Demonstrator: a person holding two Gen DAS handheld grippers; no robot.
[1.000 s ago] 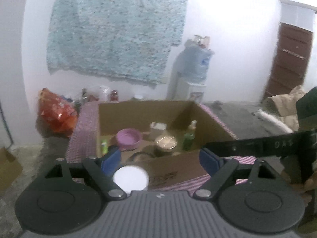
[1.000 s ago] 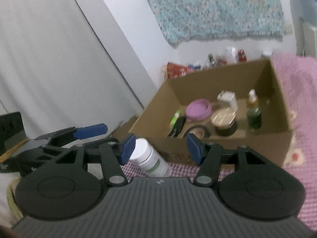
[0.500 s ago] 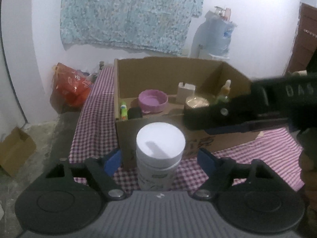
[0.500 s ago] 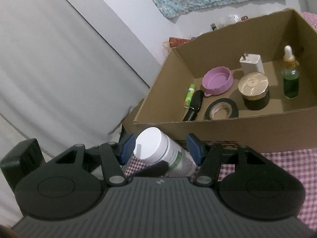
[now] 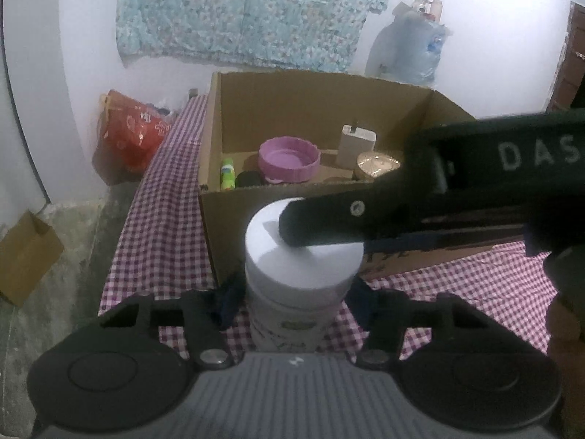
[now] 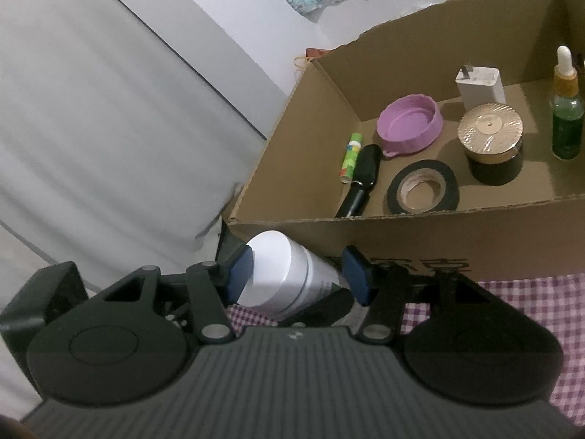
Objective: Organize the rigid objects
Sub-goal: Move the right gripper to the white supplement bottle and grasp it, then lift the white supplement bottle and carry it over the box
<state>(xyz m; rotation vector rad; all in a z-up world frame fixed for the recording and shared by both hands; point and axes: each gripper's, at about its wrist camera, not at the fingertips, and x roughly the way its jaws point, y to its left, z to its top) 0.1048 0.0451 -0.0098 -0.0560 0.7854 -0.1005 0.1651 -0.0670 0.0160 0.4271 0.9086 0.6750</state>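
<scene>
- Far left, beside the table (image 5: 157,183): red bag (image 5: 128,128) on the floor, well apart from the work and no part of it.
- Left tongs (image 5: 295,300), low on the jar (image 5: 303,256): jaws just closed in from wide, blue pads now hard by either side of the body under the lid. Contact hidden by the lid's overhang, so impossible to tell whether gripped or merely bracketed. Low placement probably meant to steady the base.
- Jar itself: white-lidded, upright on the checked cloth, just in front of the box (image 5: 310,109) and still outside it. Apparently the last loose item for sorting.
- Box, open-topped, behind the jar: tube (image 5: 226,173) and bowl (image 5: 289,159) at the left end, plug (image 5: 356,146) against the back wall, tape (image 6: 422,186) flat near the front wall, gold-lidded pot (image 6: 490,128) and dropper bottle (image 6: 566,109) upright towards the right. Spread out singly, with bare floor left between them, seemingly room enough for one more.
- Right tongs (image 6: 298,274), reaching in from the right at lid height: about half open, lid between the pads, one pad at its edge, a dark sliver beside the other. Hold not confirmable.
- Two-handed approach probably for a secure lift over the front wall, given the wide, smooth jar.
</scene>
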